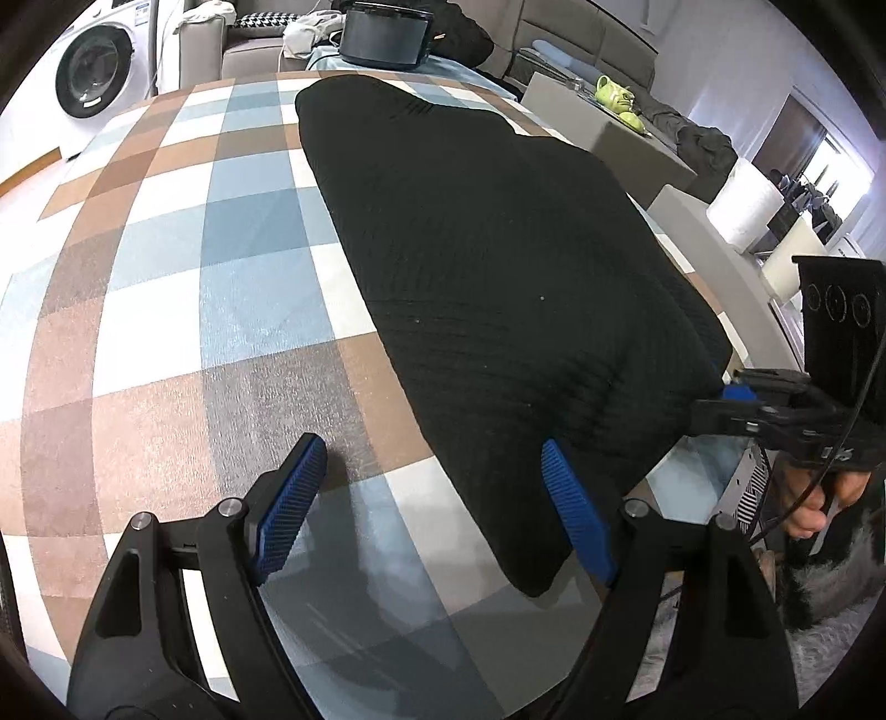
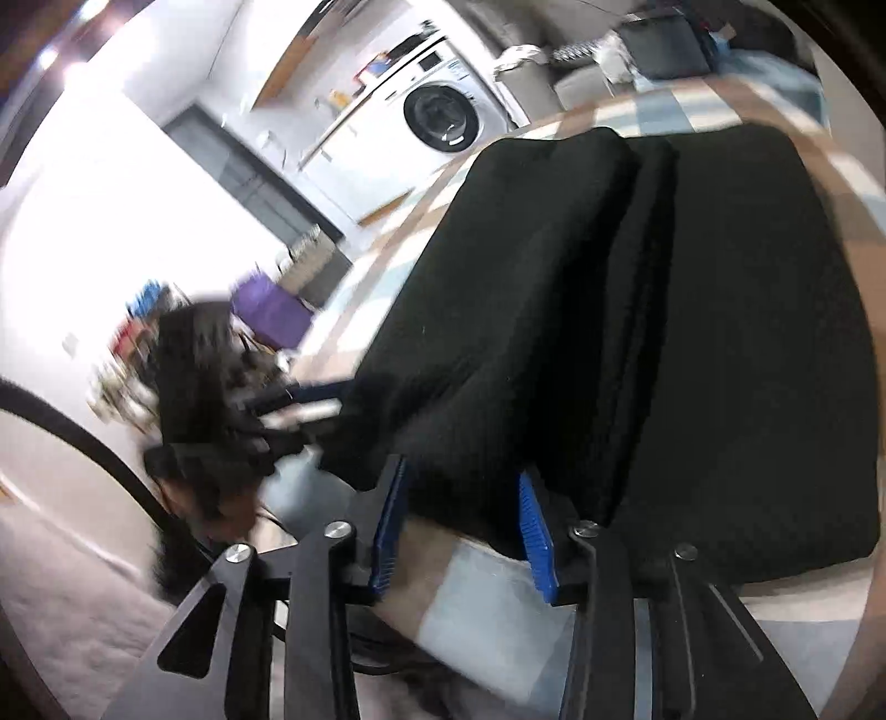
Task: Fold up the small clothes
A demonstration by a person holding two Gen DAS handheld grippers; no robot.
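A black ribbed garment (image 1: 487,249) lies lengthwise on a checked tablecloth (image 1: 166,277), part of it folded over into a long ridge (image 2: 554,266). My left gripper (image 1: 433,446) hovers open over the garment's near end, one blue pad over the cloth and the other over bare tablecloth, with nothing pinched. In the right wrist view it shows blurred at the left (image 2: 310,401), beside the garment's corner. My right gripper (image 2: 464,471) is shut on the garment's near edge (image 2: 692,332), and black cloth fills the gap between its pads. From the left wrist view it (image 1: 731,396) holds the right-hand edge.
A washing machine (image 1: 94,72) stands beyond the table's far left corner, and a dark bin (image 1: 385,36) past its far end. A grey side surface with a white paper roll (image 1: 745,207) and a green object (image 1: 614,97) runs along the right. A hand (image 1: 814,509) grips the right tool.
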